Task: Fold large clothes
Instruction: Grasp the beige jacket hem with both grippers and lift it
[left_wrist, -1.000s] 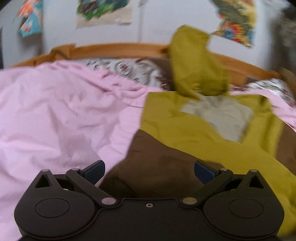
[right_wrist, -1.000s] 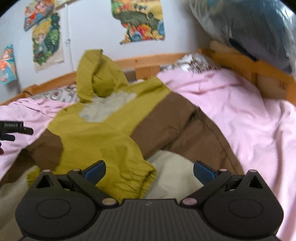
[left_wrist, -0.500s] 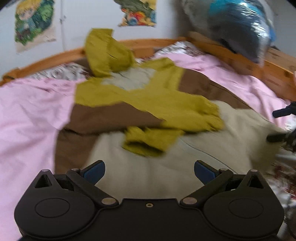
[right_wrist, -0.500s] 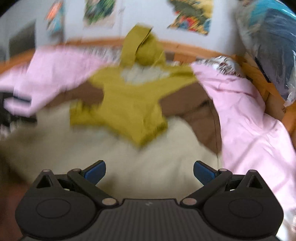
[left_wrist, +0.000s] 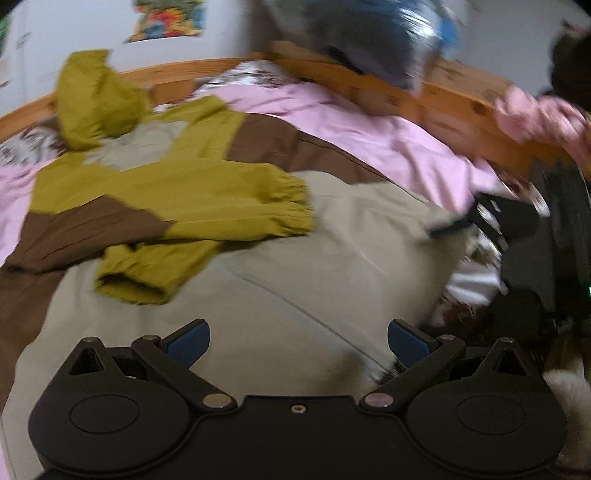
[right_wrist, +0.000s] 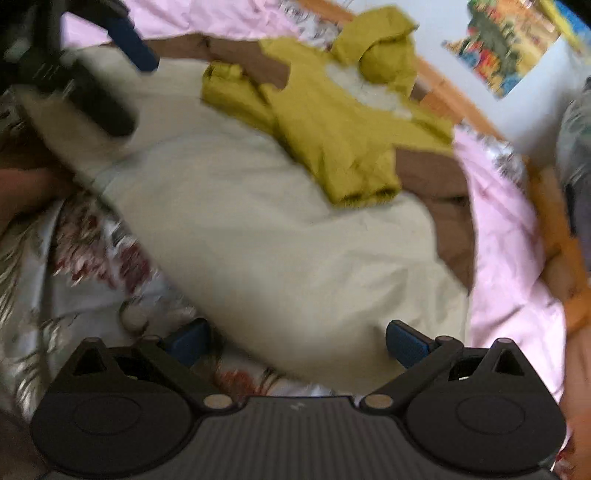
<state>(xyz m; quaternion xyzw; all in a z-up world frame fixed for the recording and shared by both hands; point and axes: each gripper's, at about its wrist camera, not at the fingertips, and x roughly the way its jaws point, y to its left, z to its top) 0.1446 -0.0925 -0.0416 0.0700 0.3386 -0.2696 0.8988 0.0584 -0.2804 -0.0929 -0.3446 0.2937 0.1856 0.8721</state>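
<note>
A large hooded jacket in mustard, brown and beige (left_wrist: 207, 206) lies spread on the bed, both mustard sleeves folded across its chest and its hood at the headboard. My left gripper (left_wrist: 298, 338) is open, low over the beige hem near its right corner. My right gripper (right_wrist: 297, 341) is open too, over the hem edge of the same jacket (right_wrist: 258, 229) where beige cloth meets the floral sheet. Each gripper shows in the other's view: the right gripper (left_wrist: 506, 221) at the right, the left gripper (right_wrist: 85, 70) at top left. Nothing sits between either pair of fingers.
A pink duvet (left_wrist: 388, 136) covers the bed around the jacket. A floral sheet (right_wrist: 85, 258) lies at the near edge. The wooden bed frame (left_wrist: 443, 96) rims the far side, with a plastic-wrapped bundle (left_wrist: 369, 40) on it. Posters (right_wrist: 506, 40) hang on the wall.
Both grippers have swung from the jacket's upper part down to its beige hem and turned toward each other. Both stayed open. The views are blurred by motion.
</note>
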